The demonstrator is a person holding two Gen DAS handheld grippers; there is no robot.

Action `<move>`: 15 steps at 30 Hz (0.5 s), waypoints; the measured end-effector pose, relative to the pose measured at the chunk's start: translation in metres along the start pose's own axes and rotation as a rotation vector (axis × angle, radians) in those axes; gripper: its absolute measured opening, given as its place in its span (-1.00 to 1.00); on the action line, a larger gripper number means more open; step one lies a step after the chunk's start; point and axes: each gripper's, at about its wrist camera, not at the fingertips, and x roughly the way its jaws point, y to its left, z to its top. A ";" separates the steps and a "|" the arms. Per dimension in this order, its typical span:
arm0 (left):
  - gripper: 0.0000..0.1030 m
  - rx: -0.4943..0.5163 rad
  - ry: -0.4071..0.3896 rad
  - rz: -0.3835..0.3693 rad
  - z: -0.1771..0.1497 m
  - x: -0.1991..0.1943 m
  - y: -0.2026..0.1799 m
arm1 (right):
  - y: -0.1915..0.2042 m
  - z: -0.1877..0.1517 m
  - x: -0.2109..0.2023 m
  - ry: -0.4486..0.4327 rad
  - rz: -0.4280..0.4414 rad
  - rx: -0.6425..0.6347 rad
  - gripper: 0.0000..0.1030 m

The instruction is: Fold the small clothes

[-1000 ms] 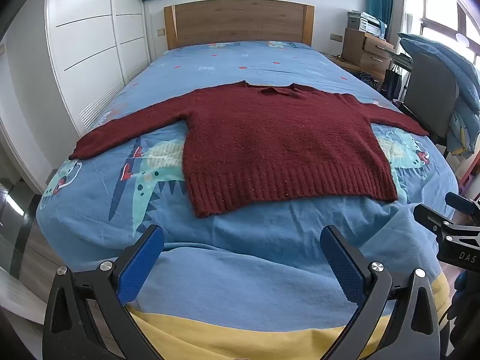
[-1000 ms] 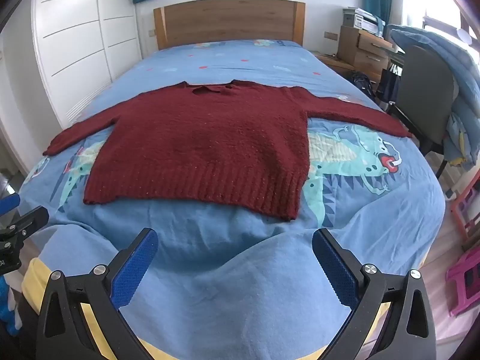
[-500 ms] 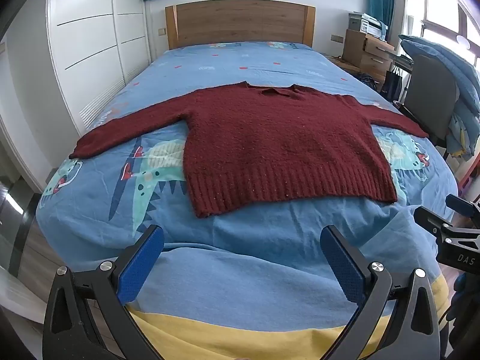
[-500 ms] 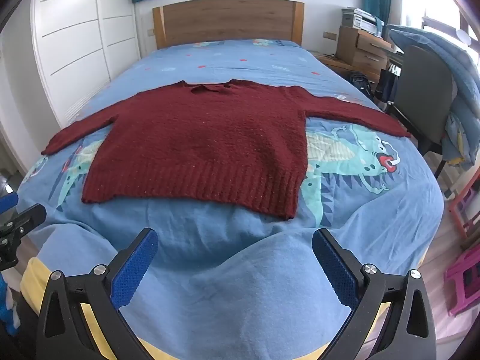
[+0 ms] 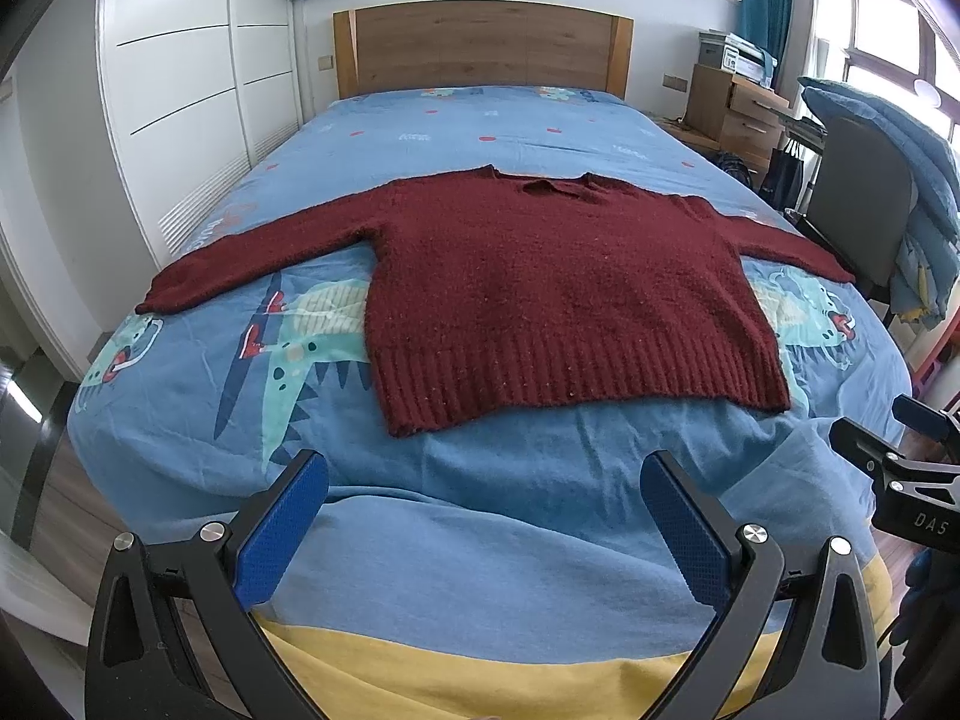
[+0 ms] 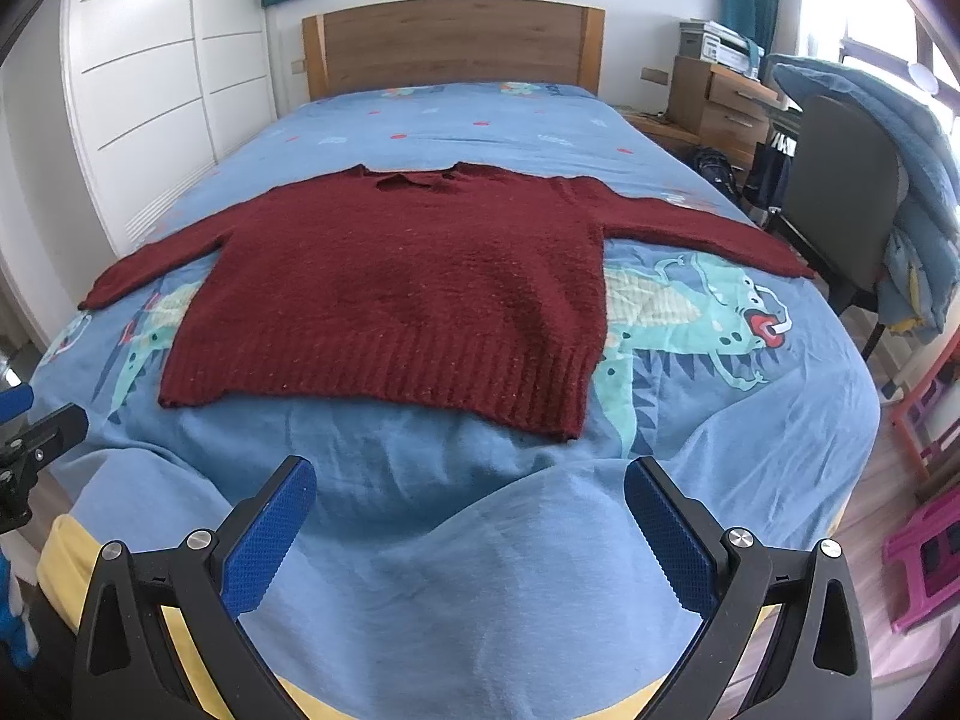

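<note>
The sweater (image 5: 552,294) is lying flat, sleeves spread toward the bed's (image 5: 480,120) side edges, ready for folding. The left claw (image 5: 480,516) and right claw (image 6: 468,510) are hovering spread and empty at the foot edge.

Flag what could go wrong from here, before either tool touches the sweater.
The sweater lies flat on a loose bed cover, so a pinch at the hem might also catch the cover. The right sleeve ends near the bed edge and could slip off when pulled. Both tools, left tool and right tool, are open.
</note>
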 end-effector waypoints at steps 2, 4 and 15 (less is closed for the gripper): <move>0.98 -0.001 0.001 -0.001 0.000 0.000 0.000 | 0.001 0.000 -0.001 -0.003 -0.003 -0.001 1.00; 0.98 -0.003 0.001 -0.004 0.000 -0.001 0.000 | -0.001 0.000 -0.002 -0.004 -0.005 -0.001 1.00; 0.98 -0.008 -0.003 -0.009 -0.002 0.001 -0.001 | 0.000 0.000 -0.003 -0.005 -0.009 -0.002 1.00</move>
